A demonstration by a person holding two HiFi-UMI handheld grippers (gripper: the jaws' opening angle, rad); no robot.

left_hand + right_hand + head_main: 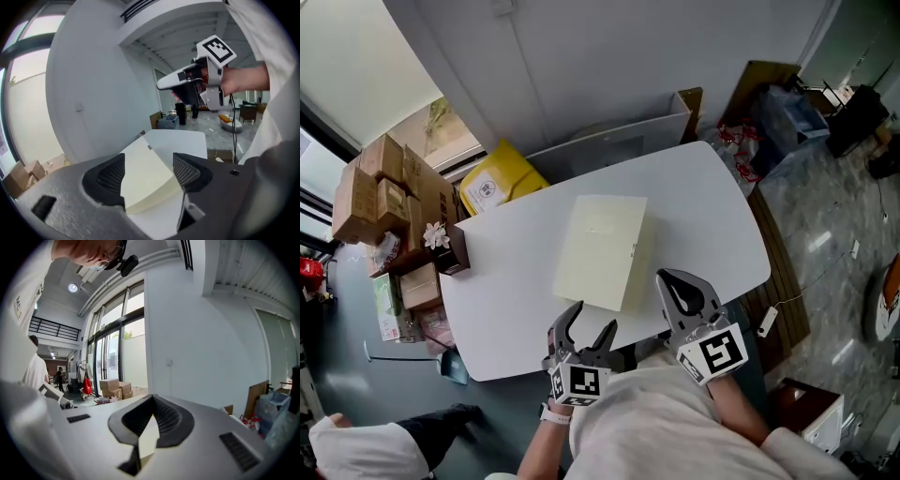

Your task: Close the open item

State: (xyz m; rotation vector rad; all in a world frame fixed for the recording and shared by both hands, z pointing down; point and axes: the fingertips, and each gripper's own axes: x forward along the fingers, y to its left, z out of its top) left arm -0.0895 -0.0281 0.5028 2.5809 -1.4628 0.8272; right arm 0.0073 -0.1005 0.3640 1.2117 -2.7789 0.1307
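Observation:
A cream flat box (602, 248) lies in the middle of the white table (506, 291), with its lid down flat. My left gripper (591, 330) hovers at the table's near edge, just short of the box, open with nothing between its pads. In the left gripper view the box (145, 178) shows beyond the spread jaws, apart from them. My right gripper (682, 289) is to the right of the box's near corner, raised, its tips together. In the right gripper view only a cream sliver (149, 439) shows through the narrow slit between the jaws.
Stacked cardboard boxes (384, 192) and a small brown box with a flower (445, 246) stand off the table's left end. A yellow bag (499, 180) and a white panel (619, 141) lie behind it. Bags and clutter (769, 122) sit at the far right.

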